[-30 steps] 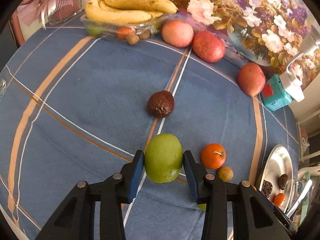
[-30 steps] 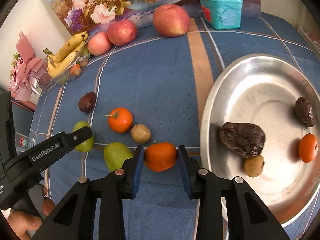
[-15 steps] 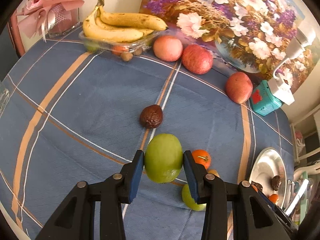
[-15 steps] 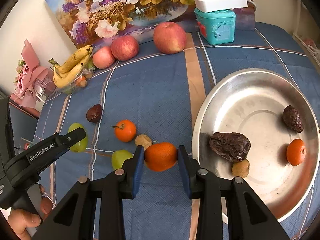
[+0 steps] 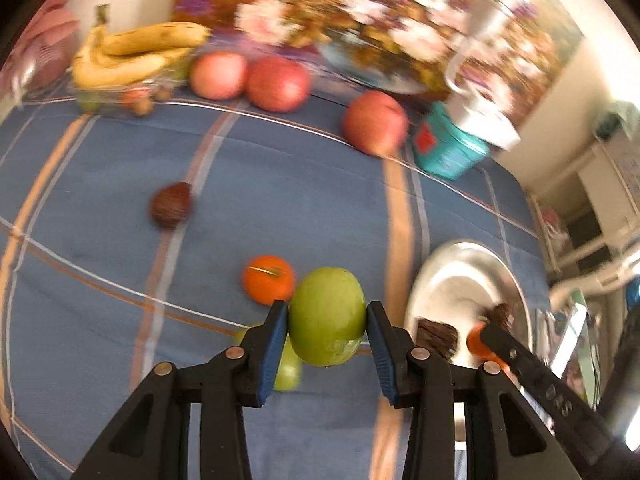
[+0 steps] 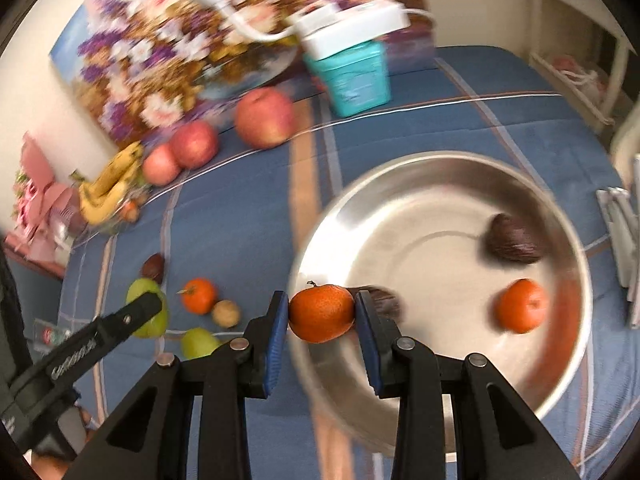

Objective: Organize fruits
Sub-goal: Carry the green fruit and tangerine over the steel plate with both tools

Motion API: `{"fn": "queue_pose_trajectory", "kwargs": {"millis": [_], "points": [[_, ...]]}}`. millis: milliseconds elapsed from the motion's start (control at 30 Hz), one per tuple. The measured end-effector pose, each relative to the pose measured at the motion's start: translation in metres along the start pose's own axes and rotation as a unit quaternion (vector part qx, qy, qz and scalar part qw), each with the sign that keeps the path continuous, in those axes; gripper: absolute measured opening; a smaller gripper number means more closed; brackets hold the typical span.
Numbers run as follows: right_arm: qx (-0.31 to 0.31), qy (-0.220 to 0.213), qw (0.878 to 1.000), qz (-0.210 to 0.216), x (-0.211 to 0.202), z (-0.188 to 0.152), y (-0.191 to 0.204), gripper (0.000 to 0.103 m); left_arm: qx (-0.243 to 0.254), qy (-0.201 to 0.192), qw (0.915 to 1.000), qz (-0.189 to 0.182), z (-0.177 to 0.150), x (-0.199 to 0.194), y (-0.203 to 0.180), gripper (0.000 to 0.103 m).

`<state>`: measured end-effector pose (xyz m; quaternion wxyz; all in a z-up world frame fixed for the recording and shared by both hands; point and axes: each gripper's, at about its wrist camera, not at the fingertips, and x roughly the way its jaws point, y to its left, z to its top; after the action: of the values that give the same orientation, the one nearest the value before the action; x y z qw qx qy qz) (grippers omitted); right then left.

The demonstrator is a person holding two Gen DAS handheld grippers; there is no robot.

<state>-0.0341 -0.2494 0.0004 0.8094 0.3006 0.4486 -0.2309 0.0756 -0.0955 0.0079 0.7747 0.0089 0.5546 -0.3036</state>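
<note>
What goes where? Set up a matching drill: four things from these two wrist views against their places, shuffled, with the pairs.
Things:
1. large green round fruit
2. dark wrinkled fruit
3. yellow banana bunch
4. teal plastic box

Places:
A. far end of the table, by the floral painting
B. in the round silver metal tray
C. between the left gripper pads
D. clear container at the far left

Pairs: 1-C, 2-B, 3-D, 4-A
</note>
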Motion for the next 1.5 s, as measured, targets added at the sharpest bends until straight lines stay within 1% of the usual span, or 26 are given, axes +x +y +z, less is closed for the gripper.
{"fn": "queue_pose_trajectory", "kwargs": {"millis": [67, 167, 267, 400, 467, 667, 800, 933, 1067, 1167, 1500], "points": [[0.019, -0.006, 1.000, -0.019, -0.005, 0.002, -0.016, 0.035, 0.020, 0.007, 0.9998, -0.007, -0.005, 0.003, -0.016, 0.043], [0.046, -0.011, 0.998, -0.040, -0.011, 0.003, -0.038, 0.035, 0.044, 0.019, 0.9985, -0.027, -0.013, 0.007, -0.041, 0.043], [0.069, -0.018, 0.996, -0.051, -0.019, 0.004, -0.058, 0.035, 0.059, 0.030, 0.9969, -0.042, -0.021, 0.012, -0.058, 0.043], [0.089, -0.023, 0.994, -0.066, -0.025, 0.005, -0.073, 0.035, 0.072, 0.051, 0.9945, -0.056, -0.031, 0.022, -0.074, 0.043], [0.091, -0.021, 0.993, -0.065, -0.025, 0.005, -0.074, 0.035, 0.076, 0.060, 0.9934, -0.061, -0.035, 0.027, -0.079, 0.043], [0.092, -0.008, 0.994, -0.054, -0.021, 0.005, -0.074, 0.036, 0.092, 0.074, 0.9914, -0.056, -0.046, 0.037, -0.092, 0.043], [0.094, 0.001, 0.994, -0.052, -0.017, 0.003, -0.074, 0.036, 0.095, 0.080, 0.9905, -0.058, -0.048, 0.039, -0.095, 0.043], [0.096, 0.010, 0.994, -0.052, -0.012, 0.002, -0.074, 0.036, 0.097, 0.087, 0.9900, -0.053, -0.050, 0.044, -0.097, 0.043], [0.095, 0.018, 0.994, -0.056, -0.009, 0.001, -0.075, 0.036, 0.095, 0.089, 0.9903, -0.049, -0.050, 0.046, -0.096, 0.043], [0.093, 0.026, 0.994, -0.056, -0.006, 0.001, -0.074, 0.036, 0.097, 0.082, 0.9907, -0.049, -0.049, 0.042, -0.096, 0.043], [0.084, 0.032, 0.994, -0.059, -0.003, 0.002, -0.071, 0.037, 0.094, 0.084, 0.9909, -0.047, -0.048, 0.041, -0.094, 0.044]]}}
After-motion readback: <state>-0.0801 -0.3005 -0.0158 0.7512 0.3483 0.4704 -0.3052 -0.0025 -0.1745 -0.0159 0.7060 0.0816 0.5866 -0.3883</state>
